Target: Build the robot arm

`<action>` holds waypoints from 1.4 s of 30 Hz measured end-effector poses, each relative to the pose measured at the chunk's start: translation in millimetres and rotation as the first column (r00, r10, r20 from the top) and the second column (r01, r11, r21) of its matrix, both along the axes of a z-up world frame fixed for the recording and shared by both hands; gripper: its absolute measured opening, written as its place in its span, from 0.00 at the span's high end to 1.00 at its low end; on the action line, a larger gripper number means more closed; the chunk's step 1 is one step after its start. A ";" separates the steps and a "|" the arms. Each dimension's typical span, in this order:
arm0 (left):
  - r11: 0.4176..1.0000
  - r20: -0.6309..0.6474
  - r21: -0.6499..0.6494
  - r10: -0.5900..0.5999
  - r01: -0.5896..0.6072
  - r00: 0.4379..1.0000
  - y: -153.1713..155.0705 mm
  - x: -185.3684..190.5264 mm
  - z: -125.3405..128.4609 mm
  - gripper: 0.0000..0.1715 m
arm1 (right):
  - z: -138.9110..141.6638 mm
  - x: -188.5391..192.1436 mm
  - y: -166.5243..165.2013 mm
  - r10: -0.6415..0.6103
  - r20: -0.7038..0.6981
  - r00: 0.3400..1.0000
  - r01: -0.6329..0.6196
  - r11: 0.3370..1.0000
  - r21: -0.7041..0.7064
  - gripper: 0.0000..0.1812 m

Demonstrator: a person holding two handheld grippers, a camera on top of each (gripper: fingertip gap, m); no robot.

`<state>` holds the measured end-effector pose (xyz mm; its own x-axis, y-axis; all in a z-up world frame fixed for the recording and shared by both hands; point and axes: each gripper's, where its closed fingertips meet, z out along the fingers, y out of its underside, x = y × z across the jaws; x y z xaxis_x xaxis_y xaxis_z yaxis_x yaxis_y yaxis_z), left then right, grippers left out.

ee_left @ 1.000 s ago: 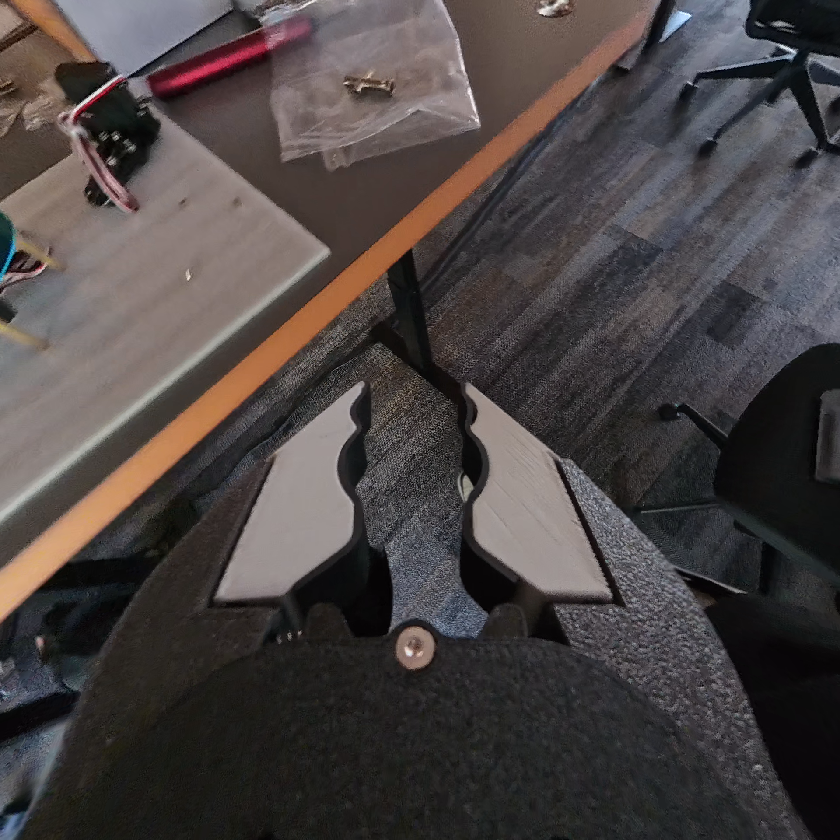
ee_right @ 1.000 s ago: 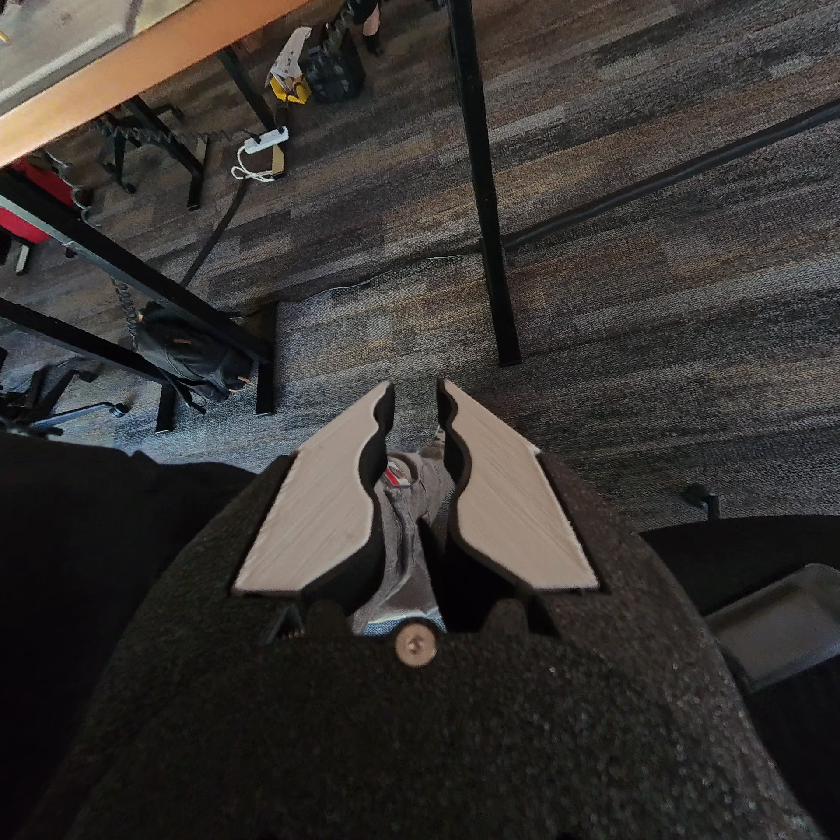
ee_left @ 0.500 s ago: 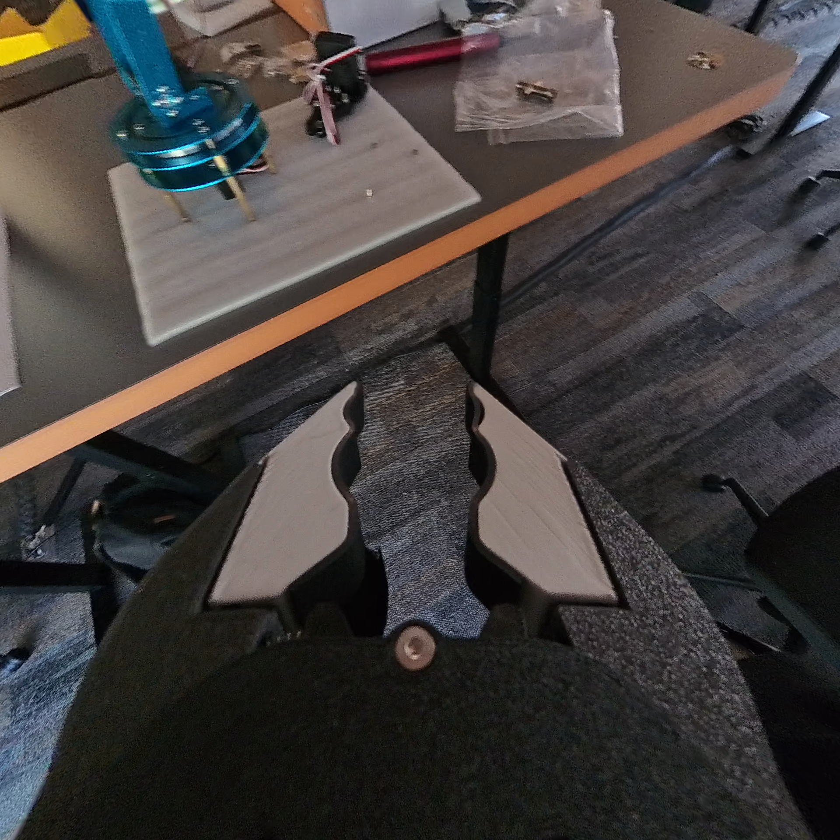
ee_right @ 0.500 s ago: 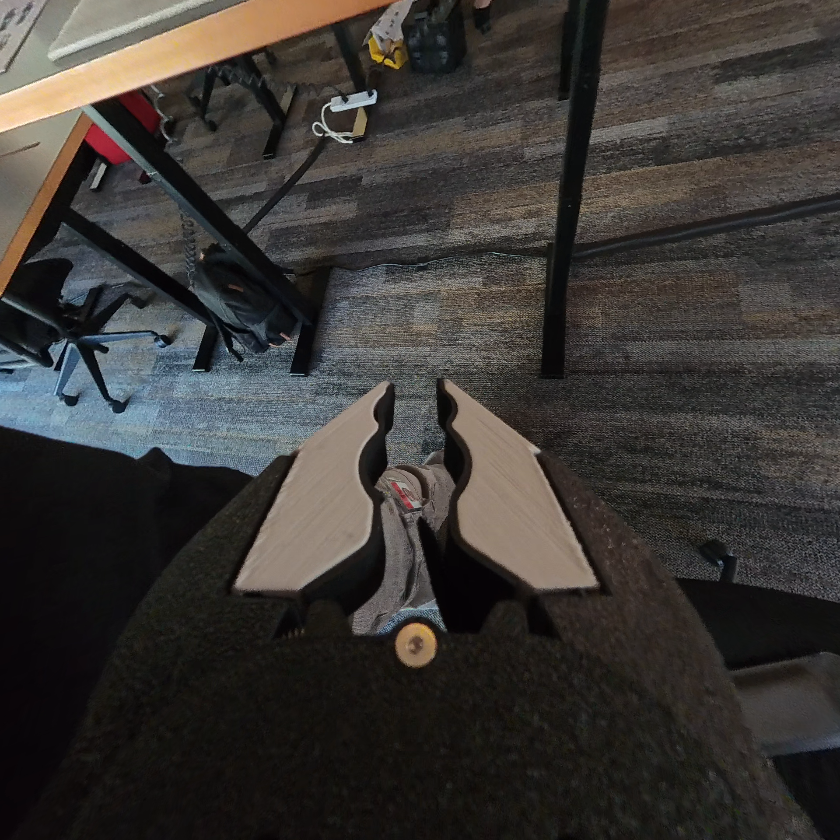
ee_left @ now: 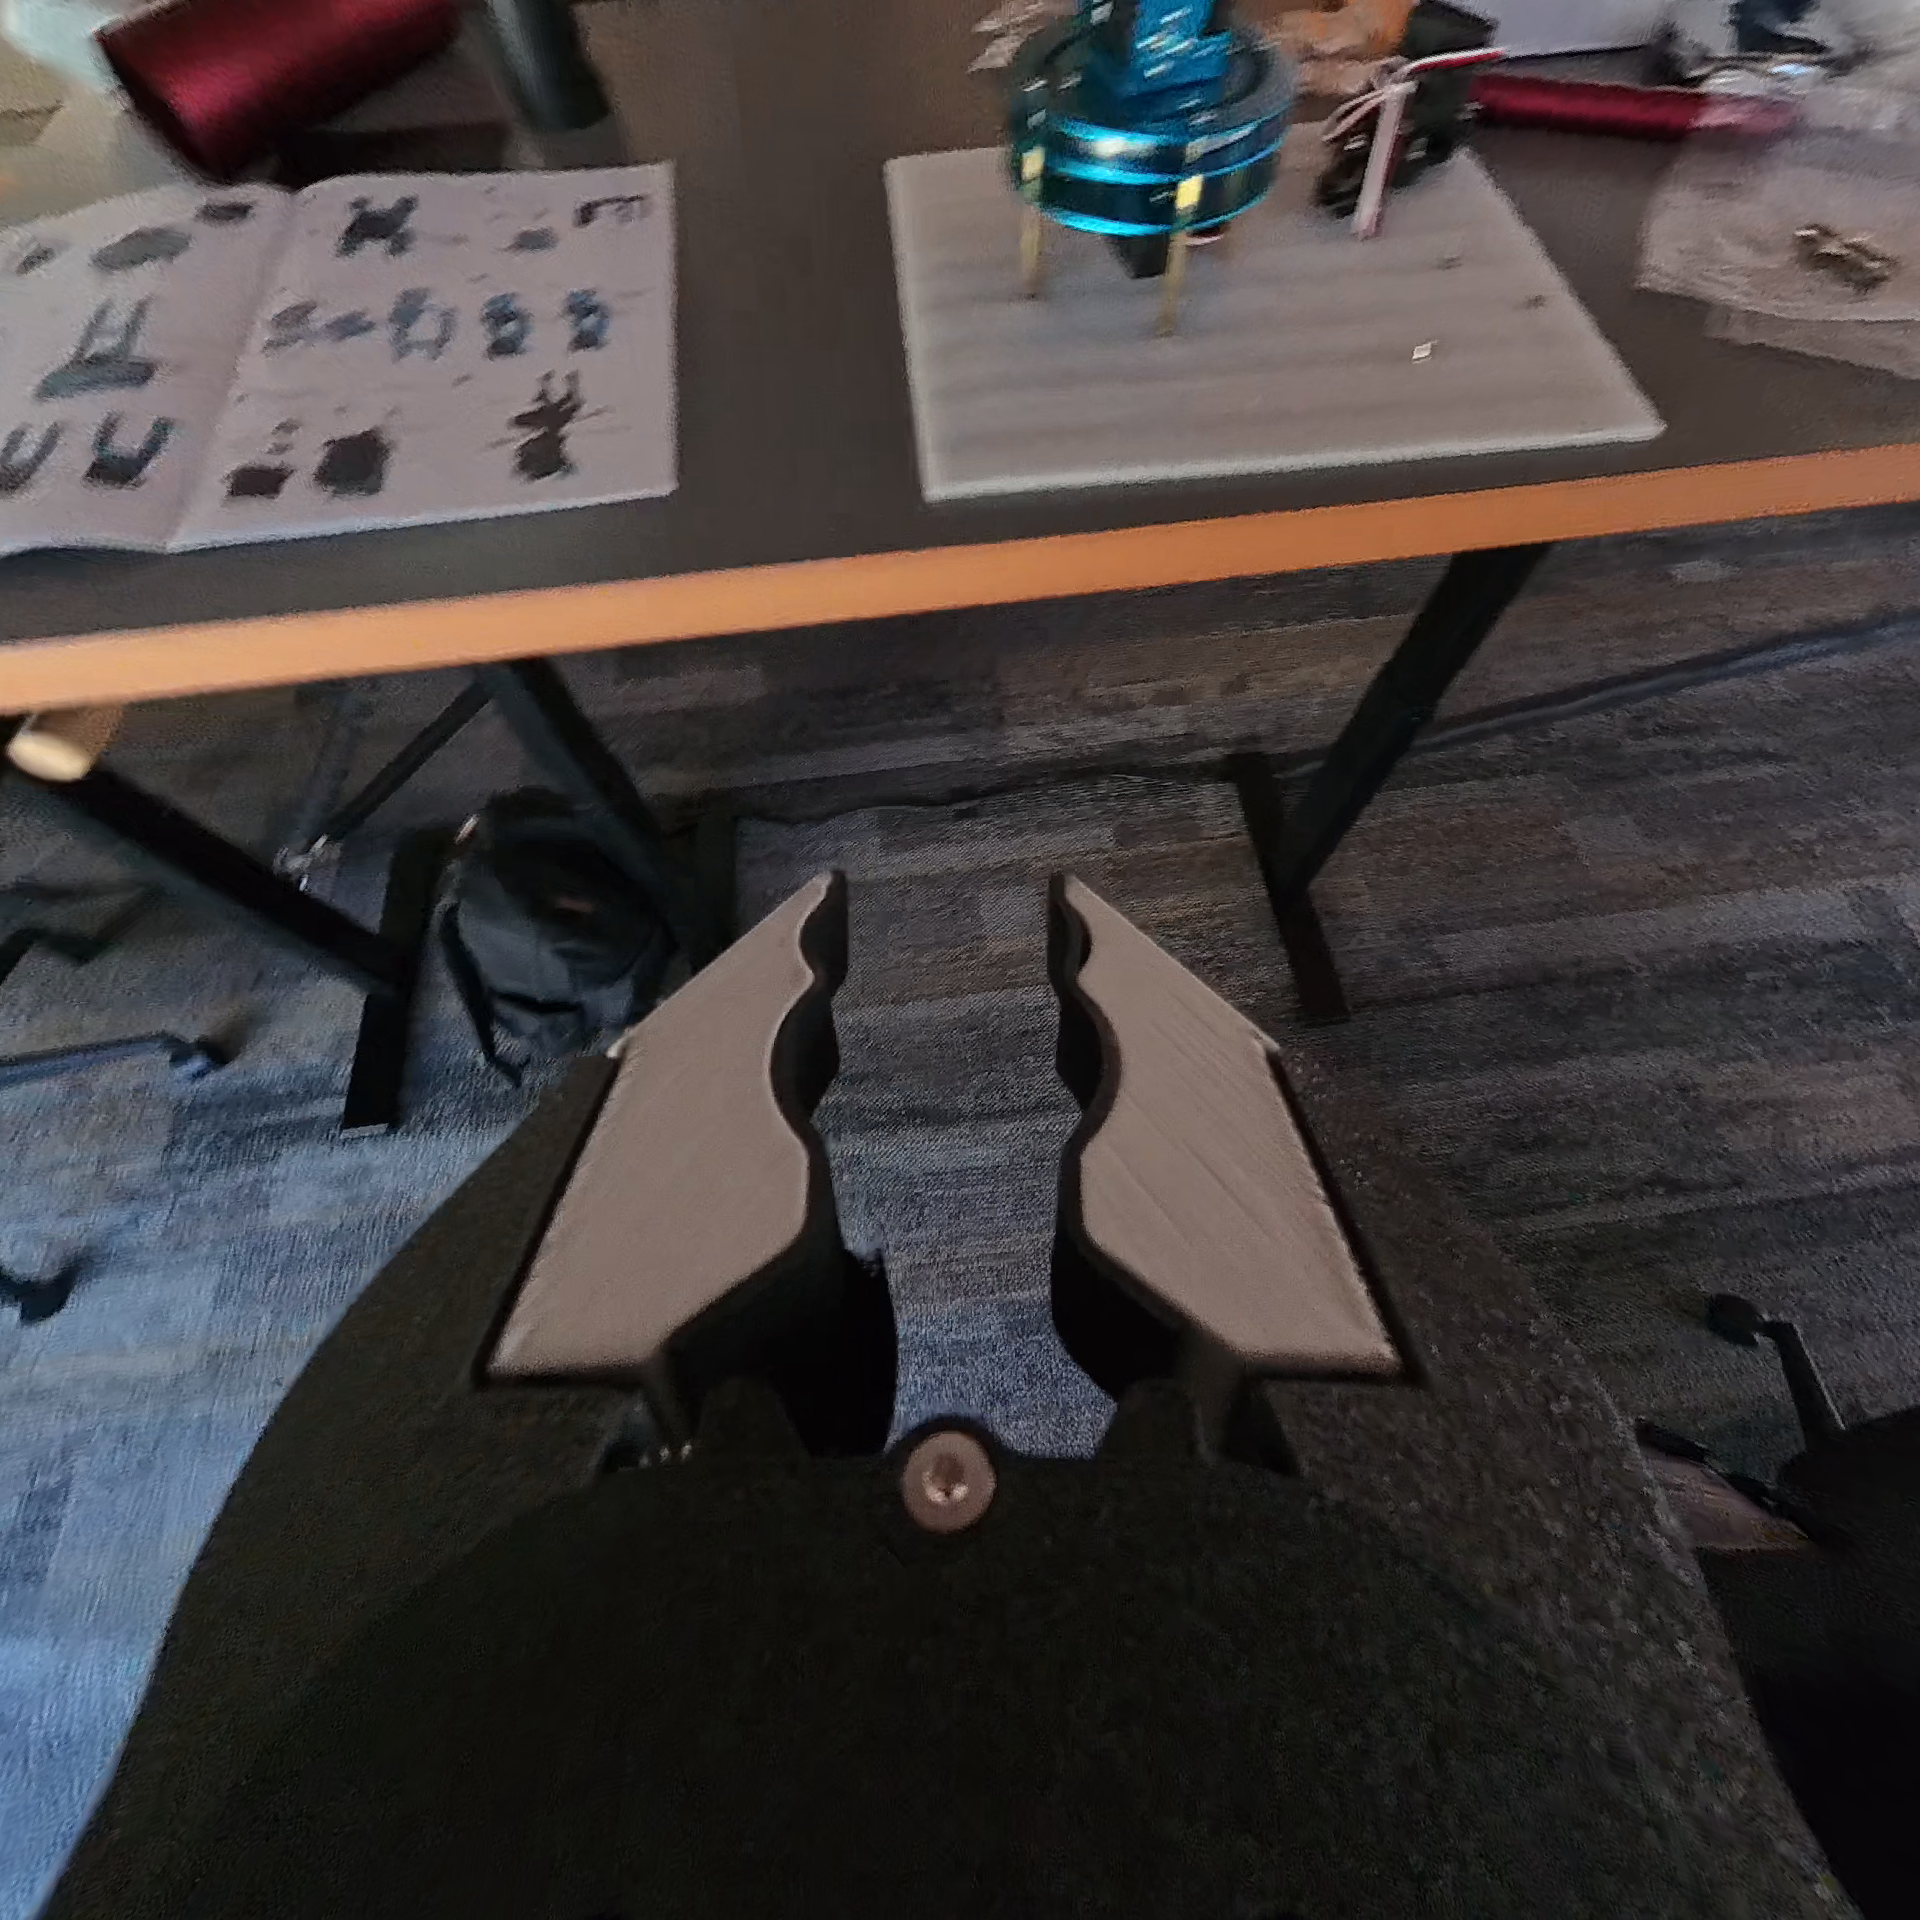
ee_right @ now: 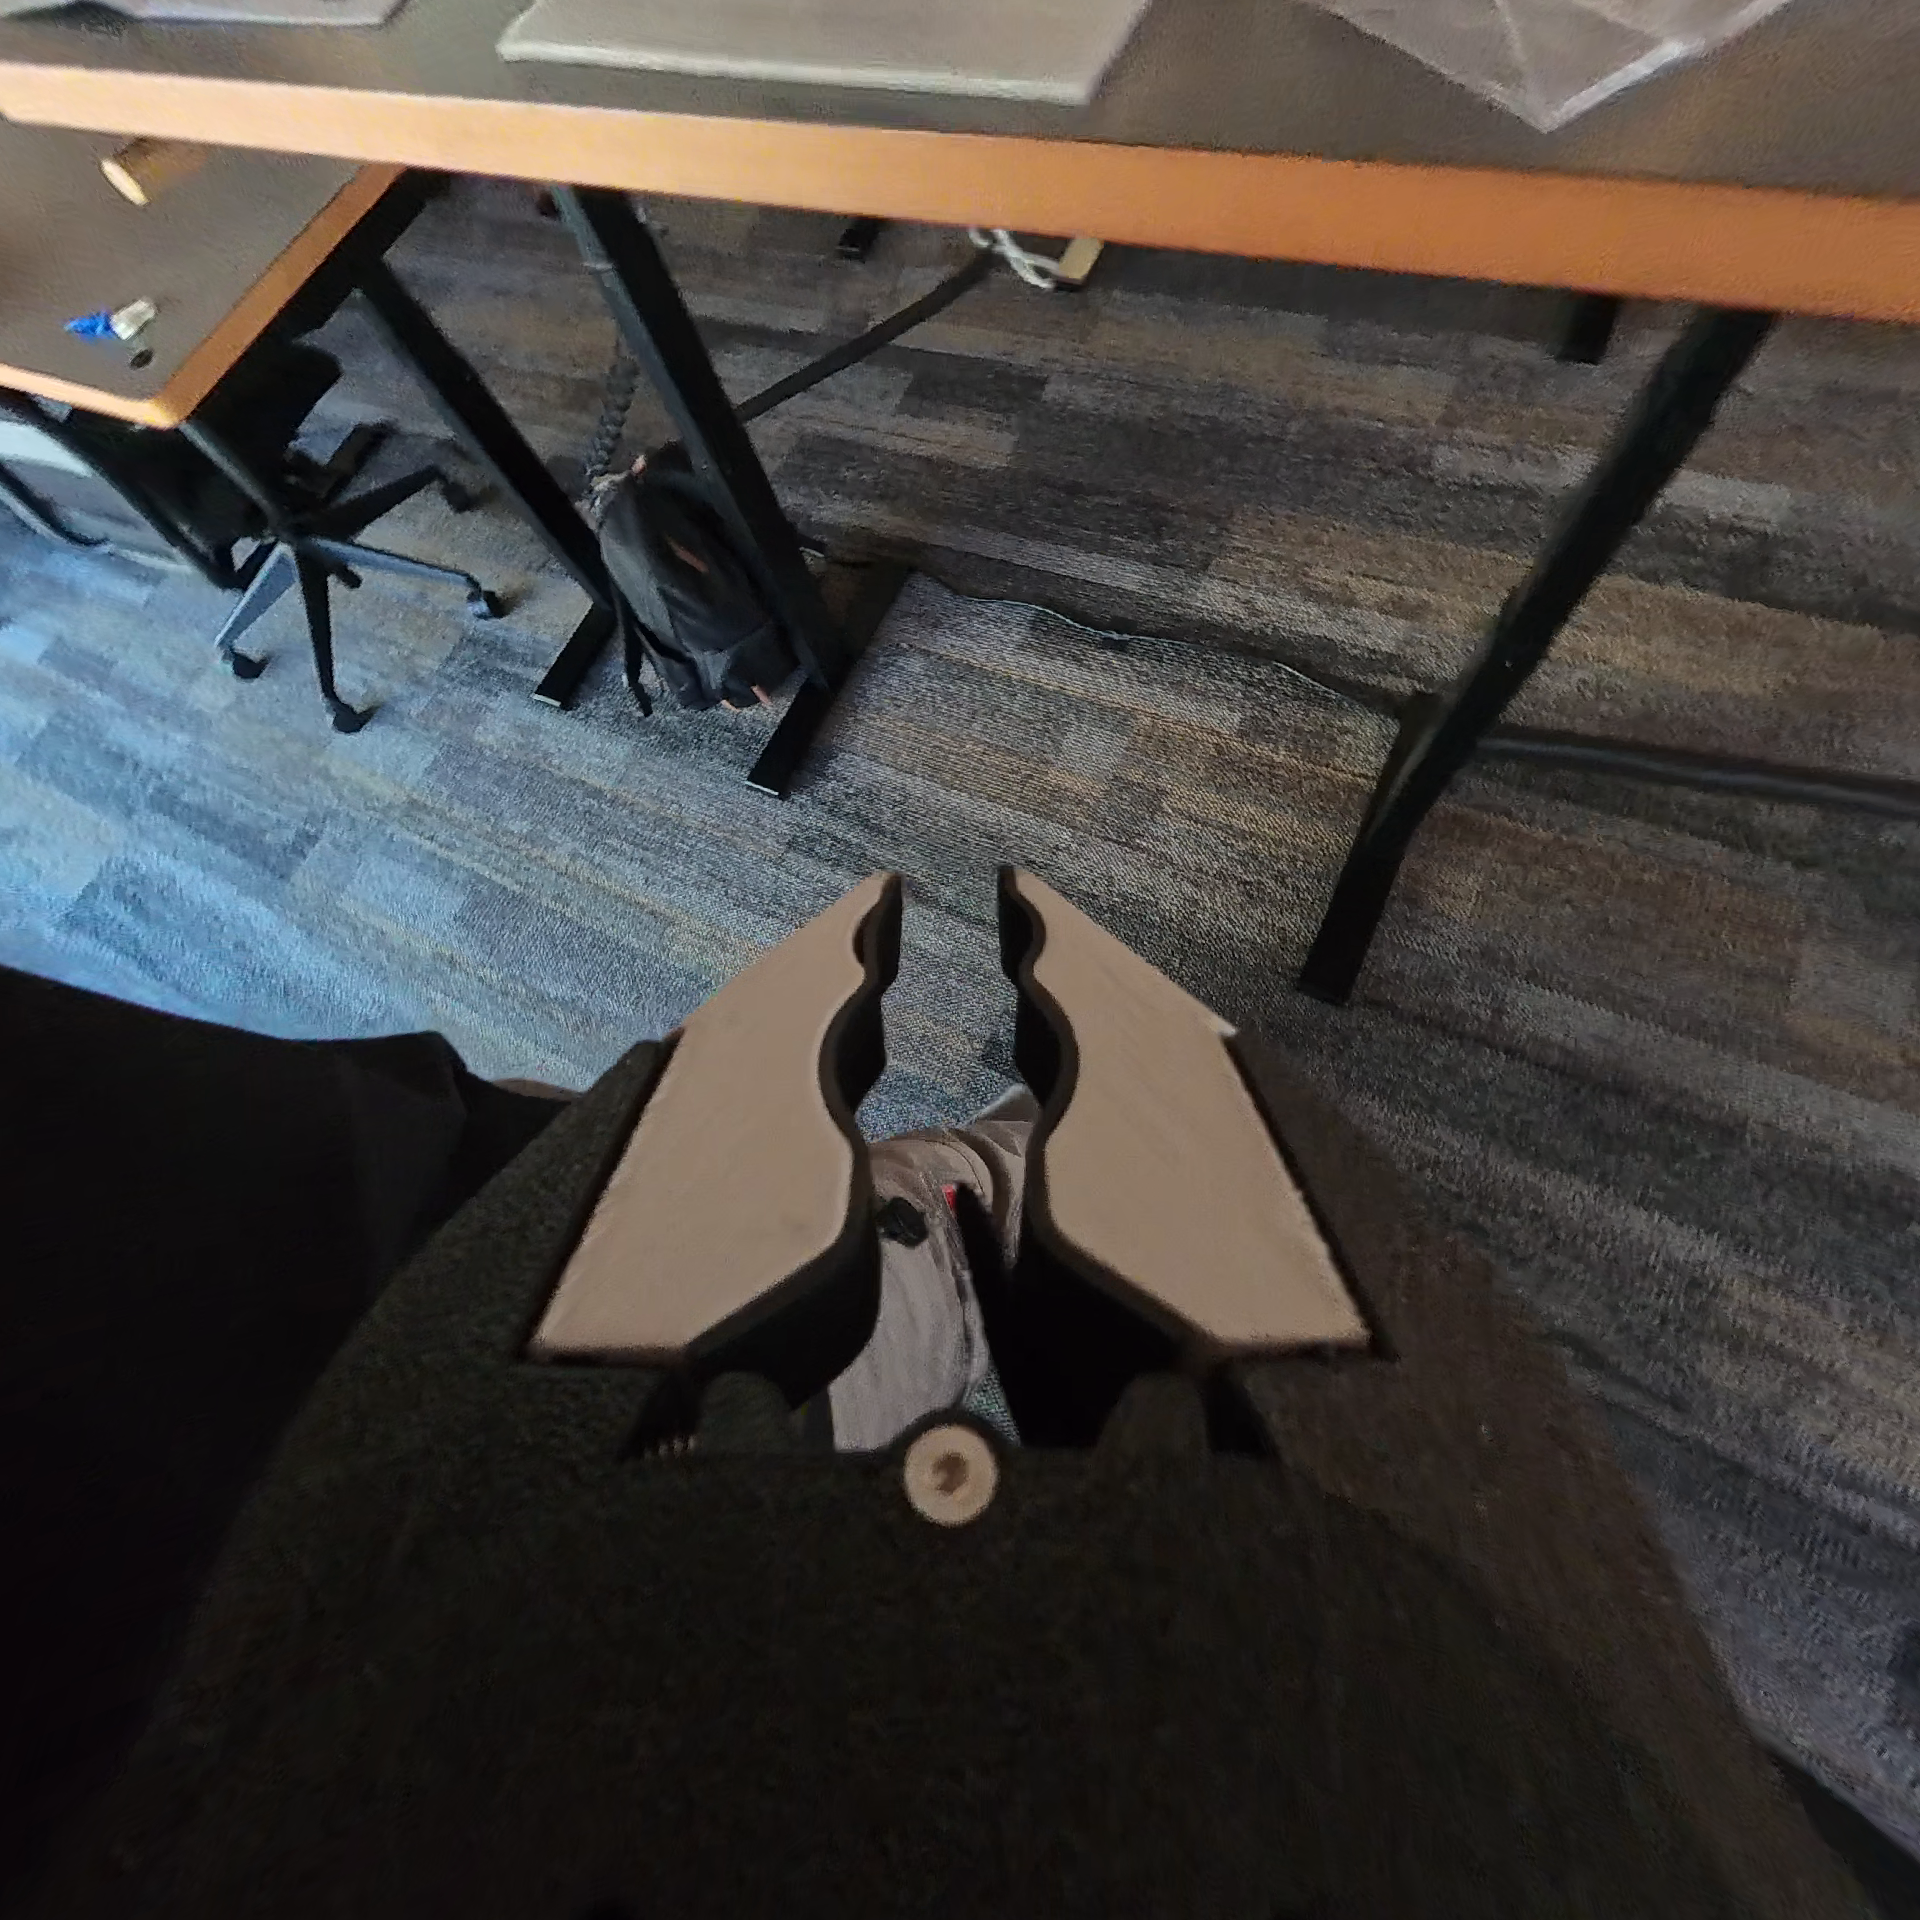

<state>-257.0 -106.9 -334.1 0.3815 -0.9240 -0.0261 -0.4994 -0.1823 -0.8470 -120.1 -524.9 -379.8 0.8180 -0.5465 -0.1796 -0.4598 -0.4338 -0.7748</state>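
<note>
My left gripper point(ee_left: 945, 894) is open and empty, held above the carpet in front of a dark table with an orange edge point(ee_left: 935, 592). On the table a grey board point(ee_left: 1247, 384) carries a blue round mechanism point(ee_left: 1143, 135) on brass posts and a black servo point(ee_left: 1392, 135) with wires. My right gripper point(ee_right: 951, 883) is open by a narrow gap and holds nothing. It hangs above the carpet short of the same table edge point(ee_right: 1039, 177). A grey shoe point(ee_right: 925, 1247) shows below between its fingers.
An open picture booklet point(ee_left: 343, 353) lies left of the board, with a clear plastic bag point(ee_left: 1787, 260) and a red cylinder point(ee_left: 1600, 104) to its right. Black table legs point(ee_right: 1507, 644), a dark backpack point(ee_right: 686, 582) and an office chair point(ee_right: 312, 540) stand on the carpet. Some 45 centimetres of space lies between my two pairs of fingers.
Both views have swung and tilted up, so the table's front edge now runs across the top. The booklet and the blue mechanism came into the left view. Finger gaps look unchanged.
</note>
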 end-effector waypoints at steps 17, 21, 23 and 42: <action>0.819 -0.031 -0.135 0.560 -0.558 0.828 46.2 -267.7 -32.5 0.79 | 47.4 -43.1 204.8 0.583 0.050 0.811 -0.578 0.811 -0.092 0.90; 0.765 -0.064 -0.143 0.626 -0.628 0.777 39.0 -306.6 -43.4 0.80 | 48.2 -56.0 234.4 0.645 0.049 0.762 -0.638 0.762 -0.113 0.90; 0.743 -0.075 -0.145 0.650 -0.654 0.756 37.2 -321.1 -46.8 0.80 | 48.0 -62.7 248.2 0.674 0.046 0.737 -0.666 0.737 -0.113 0.90; 0.773 -0.071 -0.169 0.610 -0.612 0.789 99.7 -239.3 -39.7 0.82 | 54.0 -1.7 324.5 0.673 0.100 0.733 -0.667 0.739 -0.090 0.90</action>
